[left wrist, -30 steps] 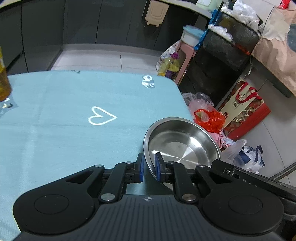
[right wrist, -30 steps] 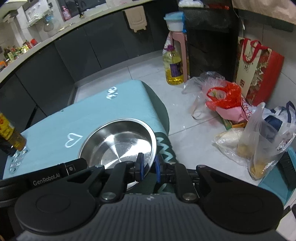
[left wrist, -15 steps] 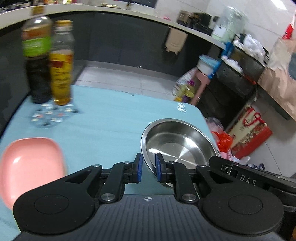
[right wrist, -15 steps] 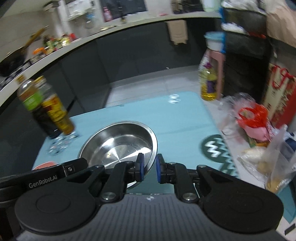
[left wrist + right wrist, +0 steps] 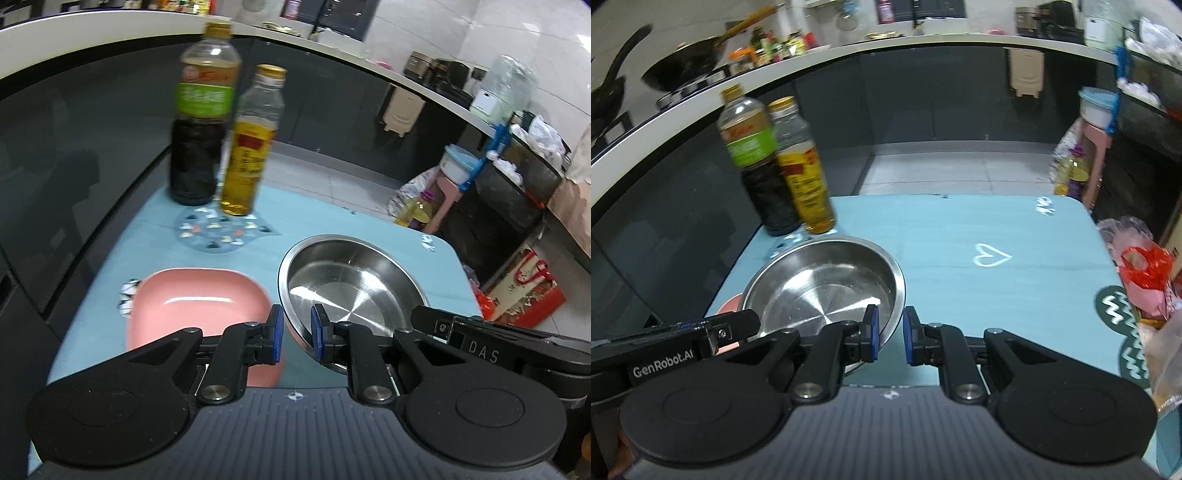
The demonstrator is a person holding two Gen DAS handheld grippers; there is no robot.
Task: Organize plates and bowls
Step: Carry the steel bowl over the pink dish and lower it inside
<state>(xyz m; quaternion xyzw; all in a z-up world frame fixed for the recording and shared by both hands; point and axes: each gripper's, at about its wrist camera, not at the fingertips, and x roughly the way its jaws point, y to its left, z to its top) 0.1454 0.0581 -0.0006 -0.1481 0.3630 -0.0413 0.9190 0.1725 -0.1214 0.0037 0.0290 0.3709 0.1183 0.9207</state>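
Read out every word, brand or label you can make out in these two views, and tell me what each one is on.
"GenRobot.AI": white print on the black body of the left tongs, seen from the right wrist.
"DAS": raised letters on the black body of the right tongs, seen from the left wrist.
Green-labelled dark sauce bottle: print too blurred to read.
Yellow-and-red-labelled oil bottle: print too blurred to read.
Red gift bag: characters too small to read.
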